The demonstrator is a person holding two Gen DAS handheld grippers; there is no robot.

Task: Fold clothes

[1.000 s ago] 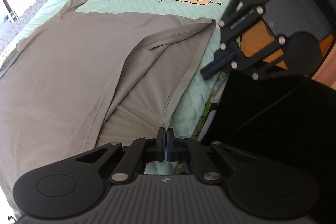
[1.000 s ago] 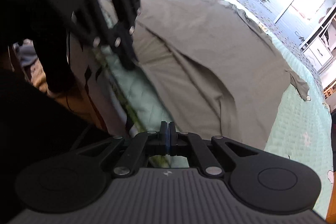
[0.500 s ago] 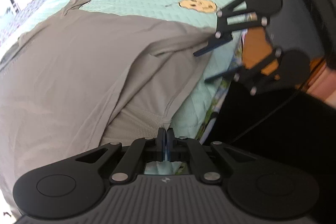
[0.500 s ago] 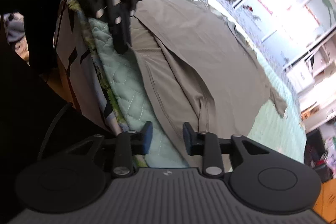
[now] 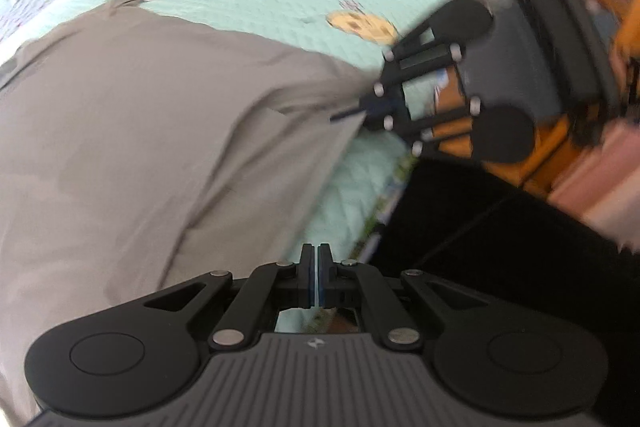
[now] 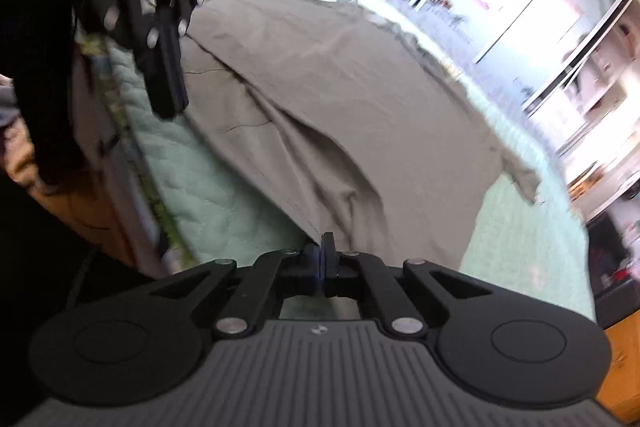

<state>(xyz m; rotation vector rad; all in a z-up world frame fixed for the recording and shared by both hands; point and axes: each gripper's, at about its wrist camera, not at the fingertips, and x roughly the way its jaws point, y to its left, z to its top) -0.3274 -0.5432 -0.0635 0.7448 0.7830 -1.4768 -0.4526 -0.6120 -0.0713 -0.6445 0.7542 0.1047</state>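
On the mint quilt (image 5: 280, 3), both tongs (image 5: 318, 259) (image 6: 322, 251) pinch the grey shirt's (image 5: 140, 115) hem.

Black hand-held gripper (image 5: 318, 263), silver screws, ribbed grey body.

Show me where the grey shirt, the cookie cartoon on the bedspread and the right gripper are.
grey shirt (image 5: 140, 131), left wrist view, middle of the spread fabric.
cookie cartoon (image 5: 360, 25), left wrist view, its yellow face.
right gripper (image 6: 322, 259), right wrist view, between its closed fingertips.
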